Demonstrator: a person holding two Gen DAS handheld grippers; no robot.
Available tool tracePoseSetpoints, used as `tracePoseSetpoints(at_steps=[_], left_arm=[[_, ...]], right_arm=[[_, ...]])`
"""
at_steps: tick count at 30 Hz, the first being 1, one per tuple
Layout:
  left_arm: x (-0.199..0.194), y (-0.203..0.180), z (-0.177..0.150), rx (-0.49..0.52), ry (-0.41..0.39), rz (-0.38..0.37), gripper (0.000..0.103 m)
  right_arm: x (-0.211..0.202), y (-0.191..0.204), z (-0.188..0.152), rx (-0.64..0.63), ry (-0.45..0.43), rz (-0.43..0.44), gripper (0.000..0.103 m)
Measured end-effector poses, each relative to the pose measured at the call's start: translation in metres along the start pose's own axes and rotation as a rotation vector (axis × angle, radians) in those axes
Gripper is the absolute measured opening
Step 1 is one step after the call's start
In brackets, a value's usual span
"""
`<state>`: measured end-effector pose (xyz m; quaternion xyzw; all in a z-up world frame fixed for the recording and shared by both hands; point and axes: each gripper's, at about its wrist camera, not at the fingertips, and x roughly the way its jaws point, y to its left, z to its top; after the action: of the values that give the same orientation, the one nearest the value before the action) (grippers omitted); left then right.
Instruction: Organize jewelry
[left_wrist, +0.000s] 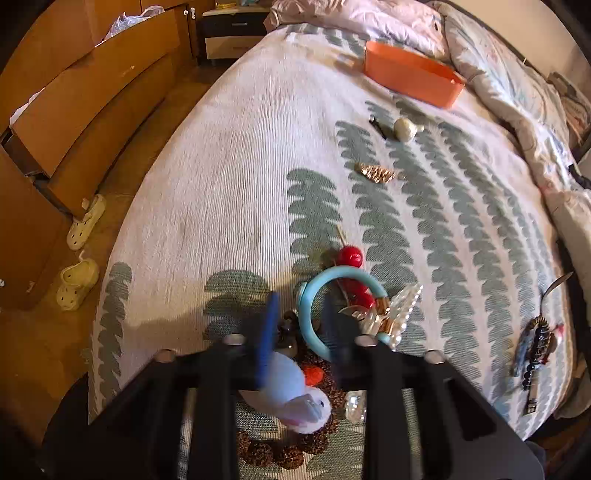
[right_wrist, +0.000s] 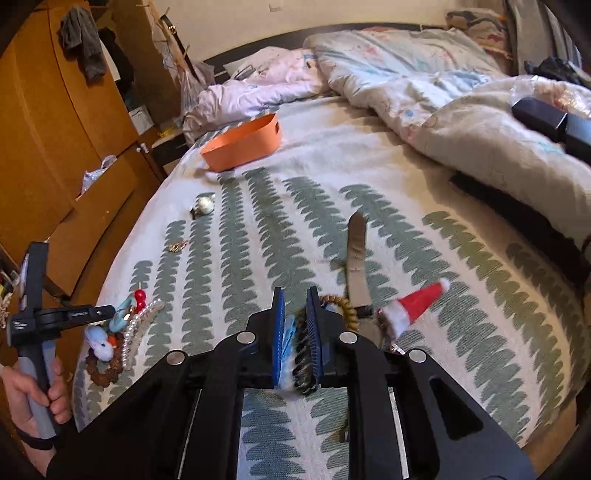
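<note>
My left gripper (left_wrist: 301, 306) is open over a pile of jewelry at the bed's near edge: a light blue bangle (left_wrist: 314, 306), red bead hairpin (left_wrist: 350, 256), pearl clip (left_wrist: 400, 314), white pompom (left_wrist: 291, 391) and brown bead bracelet (left_wrist: 288, 452). One finger sits inside the bangle's ring, the other outside it. My right gripper (right_wrist: 297, 299) is shut on a blue feathered ornament (right_wrist: 290, 345) with dark beads; a long feather (right_wrist: 356, 258) and small Santa hat (right_wrist: 413, 306) lie beside it. The orange tray (left_wrist: 412, 75) stands far up the bed, also in the right wrist view (right_wrist: 243, 142).
A gold clip (left_wrist: 375, 172), a round pearl piece (left_wrist: 404, 128) and a black hairpin (left_wrist: 377, 126) lie mid-bed. A rumpled duvet (right_wrist: 424, 92) covers the far side. Wooden drawers (left_wrist: 92, 110) and white clogs (left_wrist: 79, 254) are at the left.
</note>
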<state>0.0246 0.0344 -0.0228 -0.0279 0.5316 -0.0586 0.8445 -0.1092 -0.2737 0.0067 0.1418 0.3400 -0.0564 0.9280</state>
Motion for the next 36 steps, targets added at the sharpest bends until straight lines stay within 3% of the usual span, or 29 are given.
tracePoseSetpoints(at_steps=[2,5,9,12,16,20,25,33,36], left_arm=[[-0.007,0.002,0.001,-0.009,-0.029,-0.006,0.056],[-0.014,0.005,0.003,-0.012,-0.067,0.012,0.057],[-0.015,0.008,0.013,-0.013,-0.084,0.031,0.057],[-0.012,0.004,0.025,0.008,-0.069,0.026,0.057],[-0.007,-0.011,0.045,0.054,-0.069,0.027,0.066],[0.006,-0.022,0.061,0.069,-0.034,0.009,0.066],[0.036,-0.036,0.081,0.084,0.038,0.013,0.066],[0.067,-0.052,0.104,0.093,0.078,0.000,0.066],[0.077,-0.056,0.110,0.103,0.097,-0.005,0.066]], right_arm=[[-0.002,-0.002,0.001,0.004,-0.016,-0.002,0.020],[-0.001,-0.006,0.001,0.022,-0.033,0.023,0.024],[0.002,-0.008,0.000,0.023,-0.048,0.026,0.044],[0.003,-0.011,0.000,0.025,-0.058,0.039,0.048],[0.006,-0.011,0.000,0.009,-0.065,0.031,0.059],[0.017,-0.010,0.006,0.006,-0.038,0.044,0.059],[0.044,0.015,0.038,-0.024,0.016,0.132,0.060],[0.139,0.094,0.113,-0.081,0.140,0.247,0.060],[0.181,0.122,0.127,-0.113,0.185,0.233,0.060]])
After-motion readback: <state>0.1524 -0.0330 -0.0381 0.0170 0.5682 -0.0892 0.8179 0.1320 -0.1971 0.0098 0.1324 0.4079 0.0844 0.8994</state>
